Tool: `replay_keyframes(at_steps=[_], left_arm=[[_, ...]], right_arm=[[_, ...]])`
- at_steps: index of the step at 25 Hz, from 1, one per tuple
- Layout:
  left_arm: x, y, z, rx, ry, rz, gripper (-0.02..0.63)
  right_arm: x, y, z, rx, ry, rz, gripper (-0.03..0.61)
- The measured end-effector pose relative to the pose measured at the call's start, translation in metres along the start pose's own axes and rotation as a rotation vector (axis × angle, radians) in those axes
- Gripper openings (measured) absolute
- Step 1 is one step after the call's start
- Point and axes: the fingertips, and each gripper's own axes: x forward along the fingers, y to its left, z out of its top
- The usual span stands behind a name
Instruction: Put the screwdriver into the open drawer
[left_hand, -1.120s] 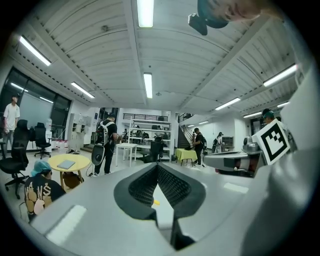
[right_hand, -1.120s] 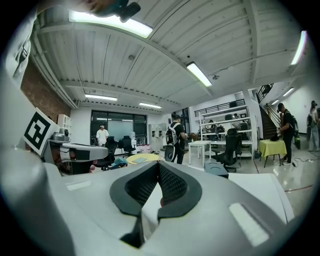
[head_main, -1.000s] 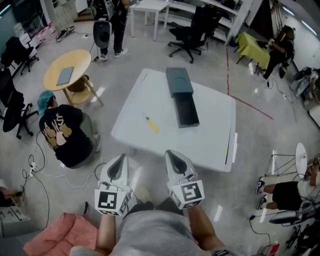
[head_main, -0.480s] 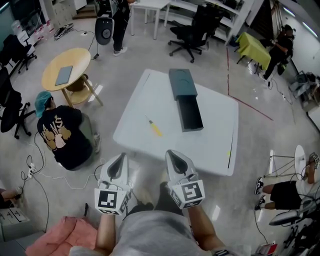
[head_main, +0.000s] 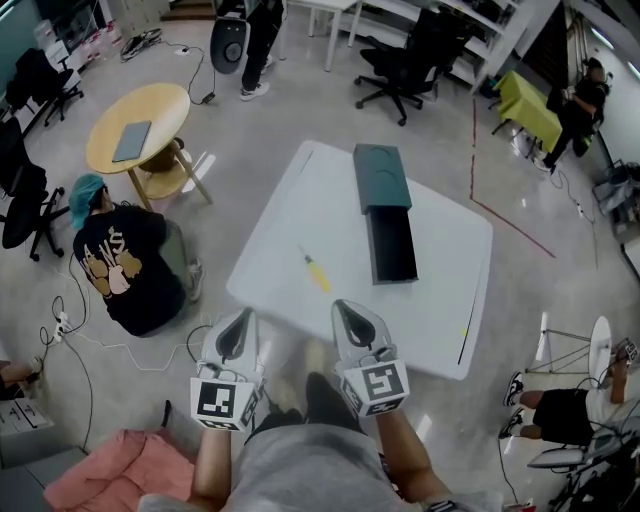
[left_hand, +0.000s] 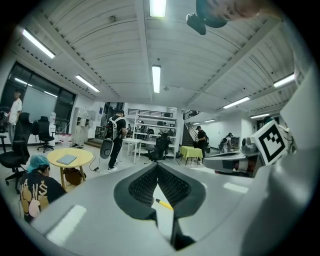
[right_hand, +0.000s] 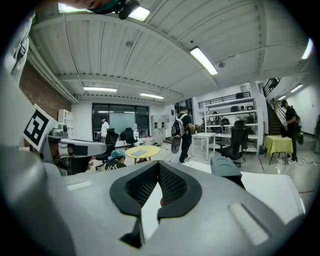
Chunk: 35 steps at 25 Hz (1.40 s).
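Observation:
A yellow-handled screwdriver (head_main: 317, 272) lies on the white table (head_main: 290, 210), near its front left part. To its right stands a dark teal drawer unit (head_main: 379, 176) with its drawer (head_main: 392, 246) pulled out towards me, nothing showing inside. My left gripper (head_main: 240, 319) and right gripper (head_main: 346, 308) hover side by side just short of the table's near edge, both shut and empty. In the left gripper view the screwdriver (left_hand: 164, 203) shows through the gap below the jaw tips (left_hand: 156, 166). The right gripper view shows the drawer unit (right_hand: 227, 168) ahead to the right.
A person in a black shirt (head_main: 122, 260) sits on the floor left of the table, beside a round wooden table (head_main: 150, 120). Office chairs (head_main: 405, 60) stand beyond, other people at the room's edges. A pink cloth (head_main: 110, 470) lies on the floor at lower left.
The table has come nearer and lower in the head view. Both grippers have advanced towards its near edge, still shut. The screwdriver and drawer have not moved on the table.

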Motion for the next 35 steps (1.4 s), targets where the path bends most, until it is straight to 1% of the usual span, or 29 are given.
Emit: replay_keyframes(at_steps=[9, 16, 21, 28, 35], left_arm=[[0.058, 0.024, -0.024, -0.051, 0.059, 0.062, 0.011], [0.092, 0.037, -0.059, -0.099, 0.129, 0.106, 0.011], [0.110, 0.045, -0.091, -0.125, 0.178, 0.133, 0.011], [0.127, 0.056, -0.120, -0.156, 0.237, 0.162, 0.011], [0.133, 0.060, -0.129, -0.178, 0.259, 0.181, 0.011]], right_arm=[[0.064, -0.034, -0.025, 0.013, 0.114, 0.069, 0.003], [0.107, -0.053, -0.062, 0.017, 0.224, 0.129, 0.003], [0.130, -0.066, -0.095, 0.026, 0.290, 0.157, 0.003], [0.159, -0.076, -0.129, 0.019, 0.395, 0.186, 0.003], [0.180, -0.079, -0.165, 0.025, 0.570, 0.218, 0.010]])
